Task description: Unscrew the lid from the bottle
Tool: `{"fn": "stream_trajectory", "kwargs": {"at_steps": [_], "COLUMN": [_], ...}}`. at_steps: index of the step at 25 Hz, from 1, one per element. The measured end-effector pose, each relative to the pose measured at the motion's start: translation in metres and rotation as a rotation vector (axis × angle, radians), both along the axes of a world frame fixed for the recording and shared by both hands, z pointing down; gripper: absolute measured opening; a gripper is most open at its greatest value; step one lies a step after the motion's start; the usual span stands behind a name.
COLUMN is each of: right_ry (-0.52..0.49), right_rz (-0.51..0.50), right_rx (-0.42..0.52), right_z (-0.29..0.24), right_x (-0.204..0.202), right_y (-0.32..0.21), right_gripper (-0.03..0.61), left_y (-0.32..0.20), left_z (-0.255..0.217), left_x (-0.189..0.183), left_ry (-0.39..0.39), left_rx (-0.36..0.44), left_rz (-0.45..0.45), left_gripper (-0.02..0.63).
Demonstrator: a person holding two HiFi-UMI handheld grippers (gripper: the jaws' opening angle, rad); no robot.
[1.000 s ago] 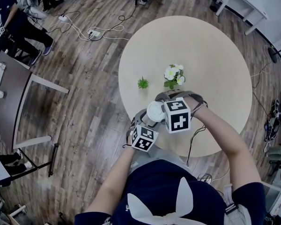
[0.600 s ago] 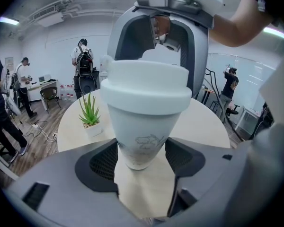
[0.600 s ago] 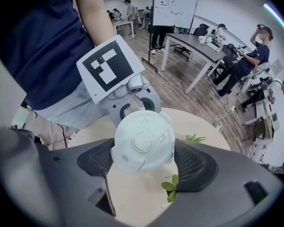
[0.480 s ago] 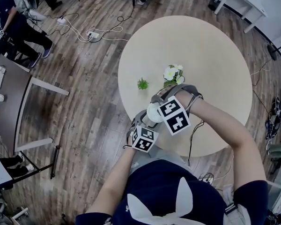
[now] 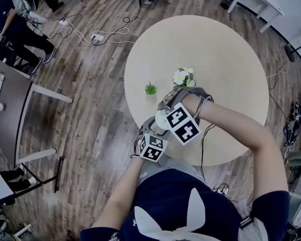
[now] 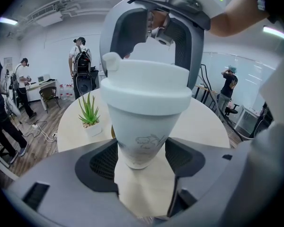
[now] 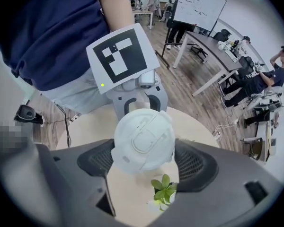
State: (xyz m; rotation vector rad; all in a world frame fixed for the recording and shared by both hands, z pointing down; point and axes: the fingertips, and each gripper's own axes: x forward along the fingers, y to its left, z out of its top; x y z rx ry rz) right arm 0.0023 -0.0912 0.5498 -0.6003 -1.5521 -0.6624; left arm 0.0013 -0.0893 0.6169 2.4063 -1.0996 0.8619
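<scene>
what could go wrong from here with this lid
1. The left gripper grips the bottle only at its narrow tapered bottom, so it may spin or slip when the lid turns.
2. The right gripper spans a wide lid; its pads may slide off.
3. A small plant stands close by and could get knocked.

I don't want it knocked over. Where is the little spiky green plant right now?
In the head view the spiky plant stands on the round table, left of the white flowers and just beyond the bottle.
</scene>
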Motion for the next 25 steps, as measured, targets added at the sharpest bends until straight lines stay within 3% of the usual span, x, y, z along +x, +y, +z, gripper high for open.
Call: {"fn": "stream_trajectory", "kwargs": {"at_steps": [4, 8, 15, 20, 25], "right_ry": [-0.088, -0.229, -0.611, -0.829, -0.937], "right_rz": [0.158, 0.360, 0.846, 1.118, 1.363], "right_rx": [-0.022, -0.101, -0.369, -0.354, -0.289], "right_z": [-0.003, -0.010, -0.036, -0.038, -0.031], "right_x": [0.001, 0.002, -0.013, -0.019, -0.017], "right_y": [-0.003, -0.006, -0.009, -0.017, -0.022], "right_gripper": [0.401, 0.410, 0.397, 0.428, 0.423], "left_y": [-0.001, -0.001, 0.000, -0.001, 0.000], "left_z": [-0.001, 0.000, 0.000, 0.001, 0.001], "left_x": [0.000, 0.000, 0.000, 0.000, -0.002], "left_ry": [-0.003, 0.000, -0.003, -0.003, -0.001], "left_rx": [-0.003, -0.001, -0.007, -0.010, -0.011], "left_rz": [0.005, 0.001, 0.002, 0.000, -0.003], "left_gripper": [0.324, 0.324, 0.324, 0.324, 0.324]}}
